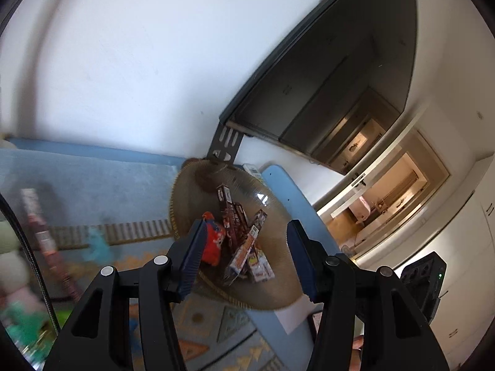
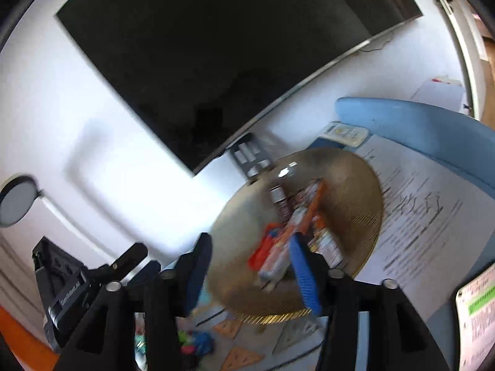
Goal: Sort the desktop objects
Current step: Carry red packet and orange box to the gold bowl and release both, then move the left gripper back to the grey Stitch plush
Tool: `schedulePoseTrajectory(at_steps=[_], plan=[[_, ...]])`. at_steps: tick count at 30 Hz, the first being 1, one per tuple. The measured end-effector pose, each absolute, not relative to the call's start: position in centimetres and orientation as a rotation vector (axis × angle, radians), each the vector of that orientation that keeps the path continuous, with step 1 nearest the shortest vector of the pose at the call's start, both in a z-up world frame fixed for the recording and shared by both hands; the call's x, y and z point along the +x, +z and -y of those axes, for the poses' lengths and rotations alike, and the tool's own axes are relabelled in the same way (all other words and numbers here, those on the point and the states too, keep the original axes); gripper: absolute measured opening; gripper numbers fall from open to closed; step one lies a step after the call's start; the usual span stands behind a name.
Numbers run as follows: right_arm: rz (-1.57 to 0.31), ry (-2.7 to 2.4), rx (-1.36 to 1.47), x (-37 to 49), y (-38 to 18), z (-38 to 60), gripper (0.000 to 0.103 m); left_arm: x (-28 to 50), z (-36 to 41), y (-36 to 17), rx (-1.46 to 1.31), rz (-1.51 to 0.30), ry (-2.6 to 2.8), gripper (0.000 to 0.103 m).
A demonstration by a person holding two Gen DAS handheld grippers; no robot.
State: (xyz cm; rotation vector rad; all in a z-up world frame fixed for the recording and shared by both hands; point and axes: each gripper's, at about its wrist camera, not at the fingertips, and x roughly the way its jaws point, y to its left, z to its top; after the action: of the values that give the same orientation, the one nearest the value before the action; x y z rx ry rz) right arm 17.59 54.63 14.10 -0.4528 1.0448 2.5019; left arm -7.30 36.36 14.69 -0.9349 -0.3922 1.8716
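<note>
A round woven tray [image 1: 278, 241] [image 2: 355, 182] lies on the blue desk and holds a red snack bag [image 1: 214, 242] [image 2: 263, 247] and several snack boxes [image 1: 236, 216] [image 2: 297, 216]. My left gripper [image 1: 244, 255] is open and empty, raised over the tray's near side with the snacks between its blue pads. My right gripper [image 2: 252, 270] is open and empty, also raised over the tray's near edge. The right view is blurred by motion.
A dark monitor [image 1: 334, 71] [image 2: 216, 49] stands on its stand behind the tray. Printed papers [image 2: 411, 216] and a remote [image 2: 346, 133] lie to its right, a phone [image 2: 476, 315] at the right edge. A long box [image 1: 40, 232] and small toys [image 1: 97, 242] lie on the patterned mat to the left.
</note>
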Motion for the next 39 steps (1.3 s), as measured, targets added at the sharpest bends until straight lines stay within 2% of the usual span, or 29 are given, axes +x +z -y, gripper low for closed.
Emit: schedulePoseTrajectory(at_steps=[3, 4, 10, 14, 17, 21, 23, 26, 30, 35, 39], plan=[[-0.988, 2.578, -0.479, 18.1, 15.1, -51.2, 0.064, -5.4, -32.6, 15.9, -0.904, 0.418, 1.889, 0.051], [-0.960, 2.602, -0.490, 18.2, 15.3, -50.1, 0.071, -4.9, -31.3, 16.2, -0.892, 0.431, 1.899, 0.051], [-0.812, 2.693, -0.682, 17.1, 11.9, -43.4, 0.072, -1.5, -18.0, 16.1, -0.842, 0.534, 2.094, 0.055], [-0.708, 2.653, -0.775, 15.4, 7.1, -40.7, 0.072, -0.3, -8.5, 12.6, -0.913, 0.606, 2.301, 0.057], [-0.725, 2.597, -0.820, 14.7, 4.8, -40.3, 0.072, -0.9, -3.2, 8.9, -1.054, 0.652, 2.429, 0.057], [-0.673, 2.615, -0.802, 14.6, 5.1, -40.1, 0.072, -1.4, -0.9, 4.2, -1.120, 0.726, 2.437, 0.057], [-0.690, 2.623, -0.838, 14.3, 4.8, -40.2, 0.072, -1.6, -1.4, 2.4, -1.155, 0.703, 2.452, 0.056], [-0.662, 2.616, -0.853, 14.2, 4.8, -39.8, 0.072, -1.2, -2.7, 3.1, -1.088, 0.596, 2.501, 0.059], [-0.604, 2.578, -0.913, 13.5, 4.7, -39.3, 0.072, -1.5, -4.3, 2.7, -1.181, 0.440, 2.537, 0.061], [-0.587, 2.561, -0.937, 13.1, 4.4, -39.2, 0.072, -1.4, -3.5, 2.7, -1.166, 0.501, 2.523, 0.061], [-0.593, 2.558, -0.948, 13.0, 4.2, -39.3, 0.072, -0.5, -4.6, 3.8, -1.105, 0.447, 2.454, 0.061]])
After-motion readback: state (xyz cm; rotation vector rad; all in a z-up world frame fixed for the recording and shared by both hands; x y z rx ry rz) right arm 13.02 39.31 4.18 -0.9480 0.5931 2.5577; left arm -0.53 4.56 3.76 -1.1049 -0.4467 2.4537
